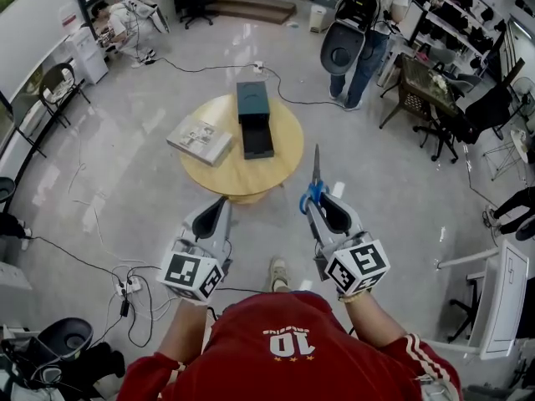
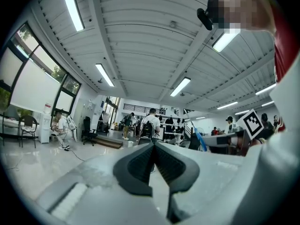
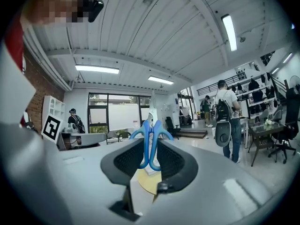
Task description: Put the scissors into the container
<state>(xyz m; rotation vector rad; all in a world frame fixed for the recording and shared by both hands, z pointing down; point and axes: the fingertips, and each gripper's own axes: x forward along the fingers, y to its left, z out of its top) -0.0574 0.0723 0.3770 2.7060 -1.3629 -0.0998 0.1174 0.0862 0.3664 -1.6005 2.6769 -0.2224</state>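
**Operator:** As I'm looking down from the head camera, my left gripper (image 1: 221, 202) is hovering short of the round light wooden table (image 1: 284, 132). Its jaws are sitting together with nothing between them.

**Desk:** What's lying on the table?

**Operator:** A pale, flat book (image 1: 199, 140) is lying toward the left edge. Just right of it, near the middle, the dark rectangular container (image 1: 255, 124) is standing, apart from both claws.

**Desk:** And the scissors?

**Operator:** My right gripper (image 1: 317, 200) is clamping the blue-handled metal scissors (image 1: 316, 170) by the handle loops, jaws partway apart around them. The blades are pointing away from me, beside the table's right rim, not yet at the container. Farther right, a person carrying a black backpack (image 1: 359, 7) is standing on the glossy floor (image 1: 401, 190).
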